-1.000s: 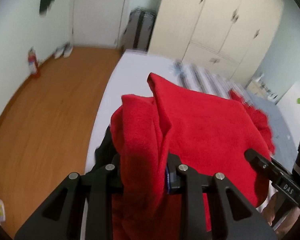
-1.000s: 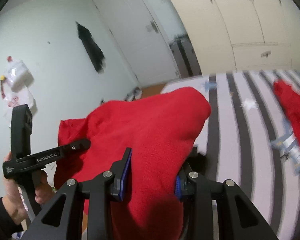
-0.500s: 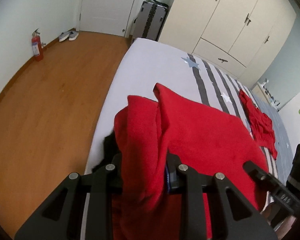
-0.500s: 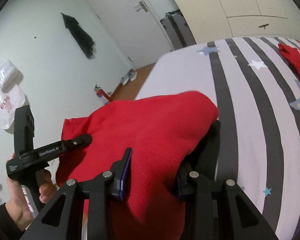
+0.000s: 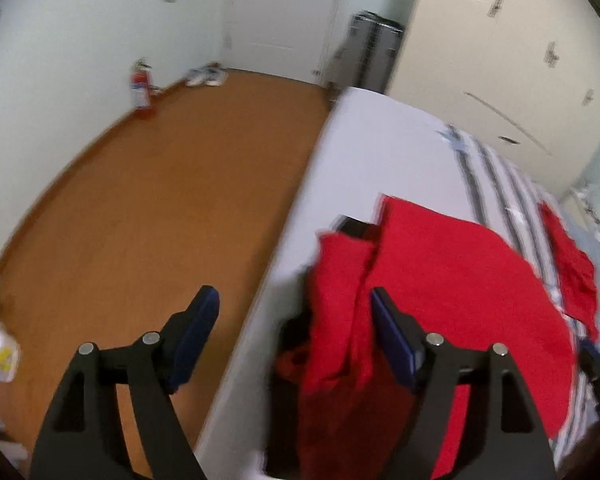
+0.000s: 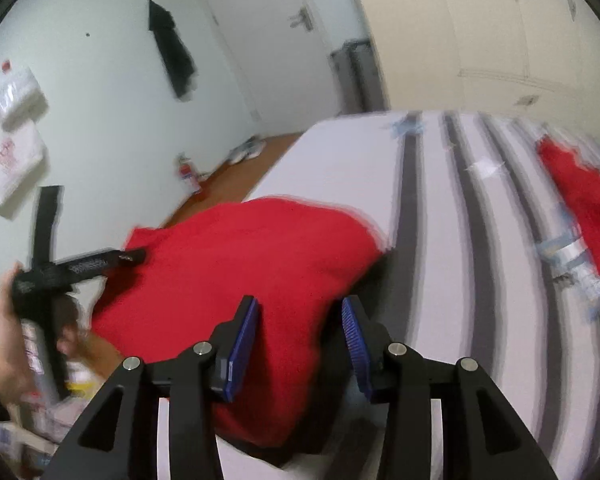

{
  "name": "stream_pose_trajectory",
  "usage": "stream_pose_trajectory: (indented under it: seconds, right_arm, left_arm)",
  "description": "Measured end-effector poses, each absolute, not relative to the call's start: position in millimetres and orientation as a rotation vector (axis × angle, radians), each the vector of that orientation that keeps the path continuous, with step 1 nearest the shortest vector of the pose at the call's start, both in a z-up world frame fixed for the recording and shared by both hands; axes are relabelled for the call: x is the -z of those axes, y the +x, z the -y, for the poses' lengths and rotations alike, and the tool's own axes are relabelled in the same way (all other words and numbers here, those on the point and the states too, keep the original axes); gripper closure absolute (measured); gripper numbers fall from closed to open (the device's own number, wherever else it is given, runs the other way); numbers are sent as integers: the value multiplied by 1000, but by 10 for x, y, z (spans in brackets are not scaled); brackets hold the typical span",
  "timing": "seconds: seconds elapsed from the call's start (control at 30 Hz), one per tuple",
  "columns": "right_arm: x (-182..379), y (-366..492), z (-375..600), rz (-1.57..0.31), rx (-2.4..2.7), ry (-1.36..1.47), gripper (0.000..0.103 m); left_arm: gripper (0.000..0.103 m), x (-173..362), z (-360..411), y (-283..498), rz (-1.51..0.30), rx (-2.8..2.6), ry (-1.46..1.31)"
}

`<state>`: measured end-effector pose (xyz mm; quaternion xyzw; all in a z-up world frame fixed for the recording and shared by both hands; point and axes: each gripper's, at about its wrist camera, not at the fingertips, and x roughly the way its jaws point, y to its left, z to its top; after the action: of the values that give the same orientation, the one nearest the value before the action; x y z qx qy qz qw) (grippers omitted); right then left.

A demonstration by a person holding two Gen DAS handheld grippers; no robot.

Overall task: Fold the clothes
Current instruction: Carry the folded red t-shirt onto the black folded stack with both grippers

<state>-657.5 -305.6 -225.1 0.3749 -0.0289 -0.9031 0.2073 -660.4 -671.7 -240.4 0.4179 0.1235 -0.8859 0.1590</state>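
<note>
A folded red garment [image 5: 452,280] lies on the striped bed near its left edge, over something dark. My left gripper [image 5: 296,332] is open; its right finger is against the garment's folded edge and its left finger hangs over the floor. In the right wrist view the same garment [image 6: 260,264] lies on the bed. My right gripper [image 6: 300,344] is open, its pads on either side of the garment's near corner without pinching it. The left gripper [image 6: 132,256] shows there at the garment's far left corner.
A second red garment [image 5: 572,268] lies further along the bed; it also shows in the right wrist view [image 6: 588,204]. The wooden floor [image 5: 148,220] lies left of the bed, with a fire extinguisher [image 5: 140,88], shoes, a suitcase [image 5: 372,52], a door and wardrobes beyond.
Both grippers have opened and let go of the red garment, which now lies lower on the bed. The left gripper has shifted left, past the bed's edge.
</note>
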Motion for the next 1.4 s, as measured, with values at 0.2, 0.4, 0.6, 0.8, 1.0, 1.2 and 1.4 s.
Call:
stream_pose_trajectory:
  seconds: [0.2,0.4,0.6,0.8,1.0,1.2,1.4]
  right_arm:
    - [2075,-6755,3255,102,2543,963,68]
    - [2038,-7080,3792,155,2539,922,69]
    - [2636,-7133,4044,-23,2465,1068,71]
    - [2785,-7034,3860,50,2449,1012,73]
    - [2432,-6757,3799,60,2480,945,74]
    - [2230,-6133,3779,81,2419,781,74]
    - [2676,-6056,3829,71,2416,836,78]
  left_arm:
    - [78,2115,6421,-6708,-380,2664,1123]
    - [79,2504,5939,-6963,-313,2716,1264]
    - [80,2944,5924,-6798,-327,2717,1263]
    - [80,3020,5987,-6766,-390,2736,1252]
    - [80,2474,6050,-6486,-490,2790,1150]
    - [80,2379,5703,-5920,-494,2938,1136]
    - [80,2706,5679,-5813,-518,2936,1104]
